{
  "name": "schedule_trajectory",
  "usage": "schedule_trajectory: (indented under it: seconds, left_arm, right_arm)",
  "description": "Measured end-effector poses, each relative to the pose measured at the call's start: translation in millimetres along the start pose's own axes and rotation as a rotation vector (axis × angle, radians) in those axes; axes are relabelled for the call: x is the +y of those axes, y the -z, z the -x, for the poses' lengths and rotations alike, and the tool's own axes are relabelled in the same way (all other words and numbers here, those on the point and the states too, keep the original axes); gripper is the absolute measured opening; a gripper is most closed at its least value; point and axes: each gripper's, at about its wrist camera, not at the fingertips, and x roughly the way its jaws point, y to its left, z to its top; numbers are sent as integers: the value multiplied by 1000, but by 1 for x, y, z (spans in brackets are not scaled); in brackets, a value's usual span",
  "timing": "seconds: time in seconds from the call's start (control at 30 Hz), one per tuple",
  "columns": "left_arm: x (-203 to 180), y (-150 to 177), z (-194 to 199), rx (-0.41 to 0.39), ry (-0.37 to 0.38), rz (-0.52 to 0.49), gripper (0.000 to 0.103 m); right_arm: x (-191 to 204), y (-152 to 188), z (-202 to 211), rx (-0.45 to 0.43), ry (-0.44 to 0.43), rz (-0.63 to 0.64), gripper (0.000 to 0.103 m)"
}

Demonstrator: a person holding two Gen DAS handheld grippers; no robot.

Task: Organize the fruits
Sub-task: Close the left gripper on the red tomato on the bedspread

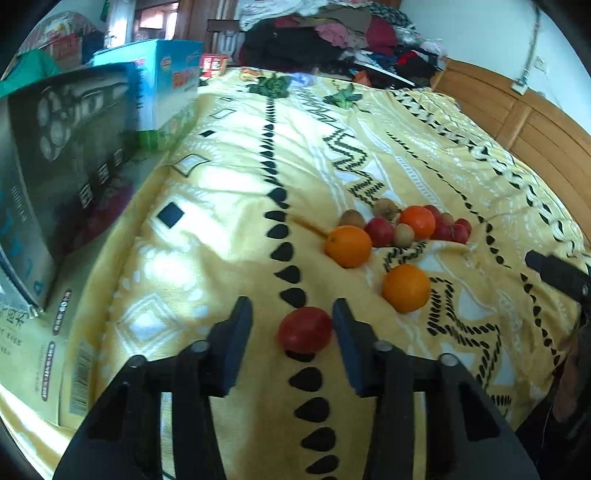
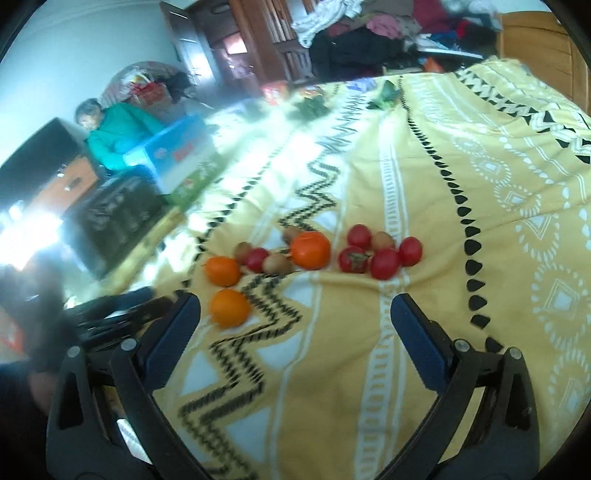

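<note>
Fruits lie on a yellow patterned blanket (image 1: 229, 229). In the left wrist view, my left gripper (image 1: 291, 314) is open, its fingers either side of a red tomato (image 1: 305, 329) that rests on the blanket next to the right finger. Beyond lie two oranges (image 1: 406, 288) (image 1: 348, 246), a third orange (image 1: 418, 221), red tomatoes (image 1: 380, 231) and small brown fruits (image 1: 403, 235). In the right wrist view, my right gripper (image 2: 295, 306) is open and empty, above the blanket. Ahead of it are oranges (image 2: 229, 308) (image 2: 310, 250), a tomato cluster (image 2: 384, 262) and brown fruits (image 2: 276, 263).
Cardboard boxes (image 1: 66, 155) and a blue box (image 1: 166, 85) stand along the blanket's left side. A heap of clothes (image 1: 332, 33) lies at the far end. A wooden headboard (image 1: 517, 110) runs along the right. A person in green (image 2: 110, 133) sits beyond the boxes.
</note>
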Motion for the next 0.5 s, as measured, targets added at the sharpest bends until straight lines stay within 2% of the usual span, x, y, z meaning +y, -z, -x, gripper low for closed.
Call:
schedule_trajectory:
  seconds: [0.1, 0.17, 0.27, 0.37, 0.43, 0.5]
  left_arm:
    - [-3, 2, -3, 17, 10, -1, 44]
    - [-4, 6, -2, 24, 17, 5, 44]
    - [-5, 10, -3, 28, 17, 0, 44]
    - [-2, 9, -6, 32, 13, 13, 33]
    - [1, 7, -6, 32, 31, 28, 32]
    - [1, 7, -5, 29, 28, 26, 32]
  right_arm:
    - [7, 5, -4, 58, 17, 27, 102]
    - [13, 8, -7, 76, 40, 64, 95]
    - [17, 12, -4, 86, 27, 93, 92]
    - [23, 12, -6, 89, 2, 123, 82]
    - [25, 10, -12, 105, -32, 115, 68]
    - [28, 7, -19, 120, -66, 116, 64]
